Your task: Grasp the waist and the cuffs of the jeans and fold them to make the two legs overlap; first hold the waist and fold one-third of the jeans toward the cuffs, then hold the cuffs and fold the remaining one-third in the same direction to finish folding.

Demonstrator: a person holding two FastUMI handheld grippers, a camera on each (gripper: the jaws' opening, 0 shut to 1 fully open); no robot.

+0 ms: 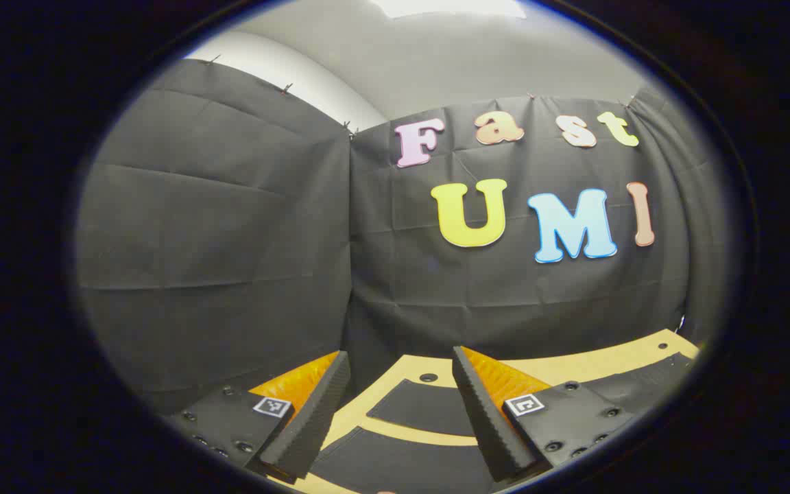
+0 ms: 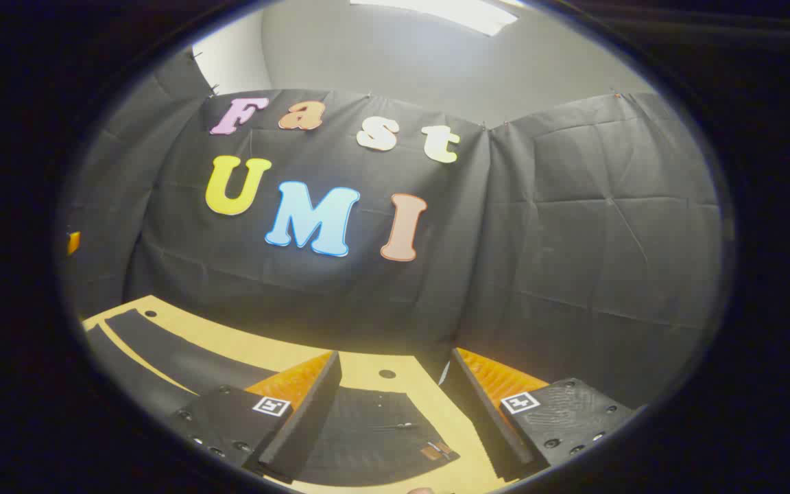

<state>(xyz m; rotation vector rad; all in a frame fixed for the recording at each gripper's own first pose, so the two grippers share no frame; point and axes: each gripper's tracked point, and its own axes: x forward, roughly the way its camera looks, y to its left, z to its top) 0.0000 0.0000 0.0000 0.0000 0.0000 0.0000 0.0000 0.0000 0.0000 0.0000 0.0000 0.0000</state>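
Both sets of jaws hang apart with nothing between them, and that tells much of the story. Left gripper (image 1: 402,405), seen in the left gripper view, hovers above the pale yellow wooden table (image 1: 614,360), fingers spread wide and gripping air. Below and beyond those fingers lie flat dark fabric panels, which read as the dark, near-black denim jeans (image 1: 429,408) spread on the table, with strips of yellow tabletop showing between the panels.

Over to the right gripper view: the right gripper (image 2: 391,412) is likewise open and empty above the table. Between its fingers sits a dark panel carrying a small brown patch at its near edge, probably the waist label, so the waist end looks to lie just under this gripper. More dark fabric runs off along the table's left side, toward the black cloth wall (image 2: 573,240) behind.

How far along? Judging by the flat, spread cloth and two empty grippers raised over the table, folding appears barely begun or not begun; no overlapped legs or stacked thirds can be made out. Grasping waist and cuffs, doubling the legs, and both one-third folds seem left to do.

Containers: none visible on the table, so nothing to report inside any.
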